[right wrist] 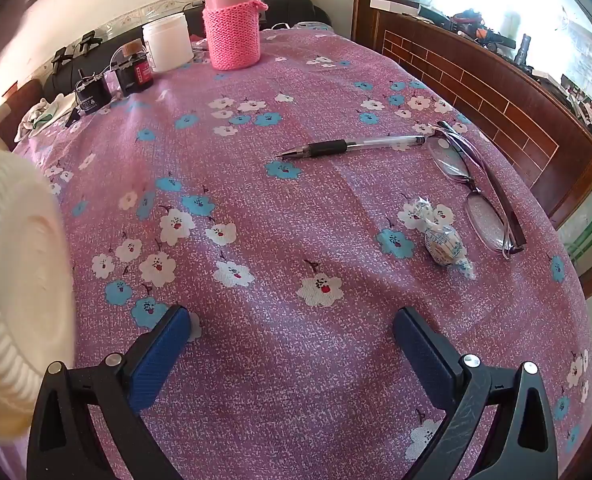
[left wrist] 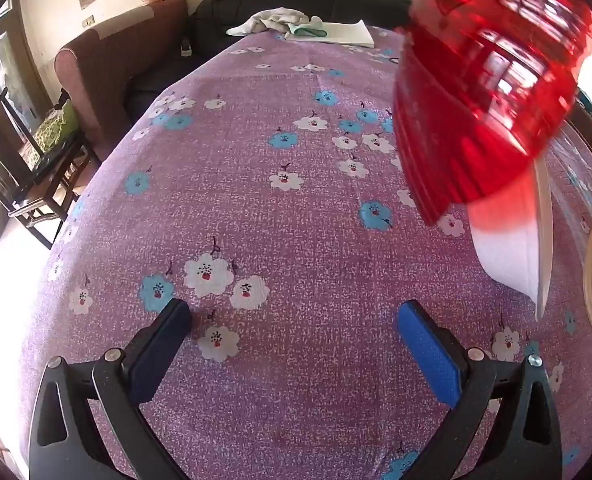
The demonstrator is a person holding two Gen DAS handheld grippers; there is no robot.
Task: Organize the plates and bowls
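My left gripper [left wrist: 294, 322] and right gripper [right wrist: 294, 328] both gape wide over the flowered tablecloth [left wrist: 280, 208], holding nothing. A red bowl [left wrist: 483, 92] sits on a white plate [left wrist: 515, 248] toward the table's right edge in my left view; a cream ribbed plate [right wrist: 20, 288] is at the left edge of my right view, and a pen [right wrist: 351, 146] lies beside glasses [right wrist: 475, 188] near the table's right edge

Tablecloth [right wrist: 296, 208] purple-pink, white and blue flowers. Red translucent bowl [left wrist: 483, 92], white plate [left wrist: 511, 248], cream ribbed bowl [right wrist: 12, 280]. Pink flask [right wrist: 232, 20] in pink knit sleeve. Gripper pads [left wrist: 427, 356] blue.
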